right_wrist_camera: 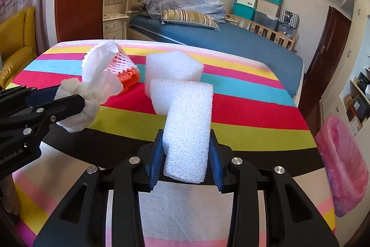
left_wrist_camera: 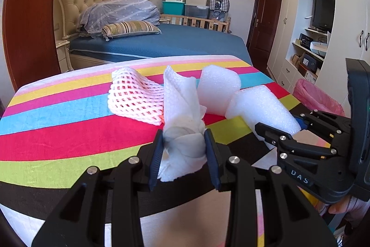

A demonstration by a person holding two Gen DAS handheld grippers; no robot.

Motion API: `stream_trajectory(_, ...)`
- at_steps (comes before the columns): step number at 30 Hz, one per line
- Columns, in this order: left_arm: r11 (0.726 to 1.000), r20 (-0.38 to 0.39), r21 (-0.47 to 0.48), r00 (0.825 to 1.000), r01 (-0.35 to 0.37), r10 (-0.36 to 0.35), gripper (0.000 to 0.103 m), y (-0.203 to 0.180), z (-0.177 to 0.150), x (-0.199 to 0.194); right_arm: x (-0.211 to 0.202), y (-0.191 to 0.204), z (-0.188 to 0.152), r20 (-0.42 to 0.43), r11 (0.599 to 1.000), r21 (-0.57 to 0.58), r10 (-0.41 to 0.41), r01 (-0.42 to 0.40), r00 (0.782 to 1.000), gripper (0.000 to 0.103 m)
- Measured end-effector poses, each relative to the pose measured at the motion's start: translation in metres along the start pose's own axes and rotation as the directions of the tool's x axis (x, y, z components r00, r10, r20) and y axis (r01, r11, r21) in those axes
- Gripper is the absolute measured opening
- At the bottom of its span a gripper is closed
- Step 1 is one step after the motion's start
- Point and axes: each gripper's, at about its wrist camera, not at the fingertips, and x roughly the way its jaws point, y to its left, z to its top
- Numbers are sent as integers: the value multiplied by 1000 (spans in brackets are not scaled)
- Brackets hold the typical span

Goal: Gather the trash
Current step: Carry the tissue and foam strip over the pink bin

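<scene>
1. Your left gripper [left_wrist_camera: 183, 154] has its jaws closed on a crumpled paper towel [left_wrist_camera: 182, 108], and your right gripper [right_wrist_camera: 185, 159] has its jaws clamped on a white foam block [right_wrist_camera: 188, 126]. Both pieces are held above the striped worktop [left_wrist_camera: 69, 131].

2. The paper towel is loose and fluffy, and a long flap stands free above the jaws. If you swing fast, I would expect part of it to slip out or to snag the foam fruit net [left_wrist_camera: 134, 98] lying just behind it on the worktop.

3. The foam block sticks far out past the jaws (soft foam gives under pressure). Its far end overlaps a second foam piece [right_wrist_camera: 173, 66] in the right wrist view; whether they touch I cannot tell. A careless pull could drag that piece off the edge.

4. The pink-lined bin [right_wrist_camera: 342, 166] sits off the right side of the worktop, lower down. Your two grippers are close together, so carrying both loads across at once risks a collision or a drop short of the bin.
</scene>
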Motion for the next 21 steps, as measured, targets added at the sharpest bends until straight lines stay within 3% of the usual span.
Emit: stream_trajectory(21, 992, 55, 88, 994, -94, 89, 35, -26, -5, -12, -27, -21, -12, 69, 991, 124, 39, -47, 997, 35)
